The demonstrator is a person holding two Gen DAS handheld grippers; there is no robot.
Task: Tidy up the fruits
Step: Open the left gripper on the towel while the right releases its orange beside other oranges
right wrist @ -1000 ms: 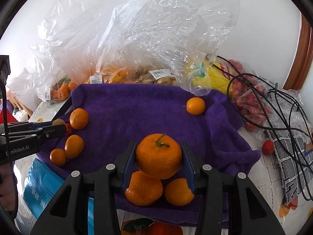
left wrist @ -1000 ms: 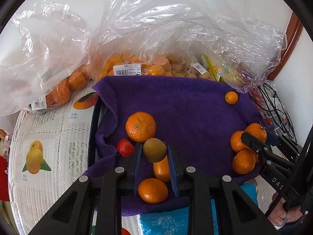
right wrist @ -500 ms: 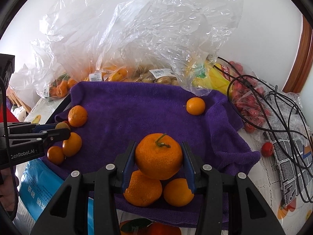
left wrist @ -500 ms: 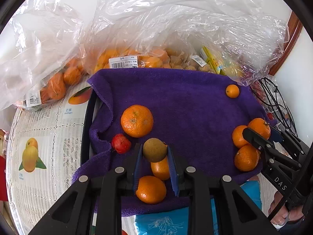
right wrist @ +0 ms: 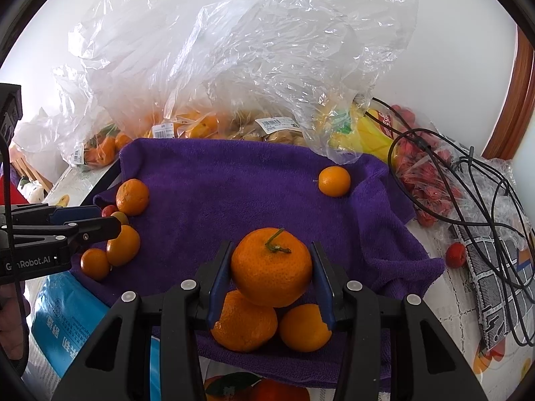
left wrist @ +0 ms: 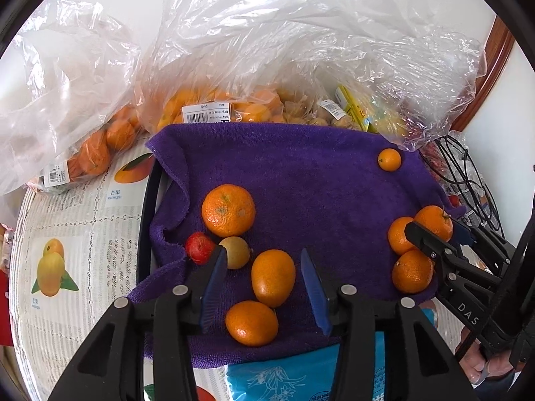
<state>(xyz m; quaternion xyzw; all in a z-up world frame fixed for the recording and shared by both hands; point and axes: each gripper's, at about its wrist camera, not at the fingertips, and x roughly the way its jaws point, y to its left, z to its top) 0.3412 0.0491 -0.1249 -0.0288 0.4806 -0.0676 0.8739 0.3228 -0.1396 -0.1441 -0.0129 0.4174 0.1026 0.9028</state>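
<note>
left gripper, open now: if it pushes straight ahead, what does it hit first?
Most likely the oval orange fruit lying on the purple towel between the fingers of the left gripper. Depth is uncertain, so it may pass just above it.

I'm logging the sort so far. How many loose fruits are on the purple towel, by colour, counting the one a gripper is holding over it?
Orange fruits: 7, counting the stemmed orange in the right gripper
Red fruit: 1
Yellow-green fruit: 1
Total: 9

A plain white wall [right wrist: 451, 33] meets brown wooden trim [right wrist: 511, 100].
</note>
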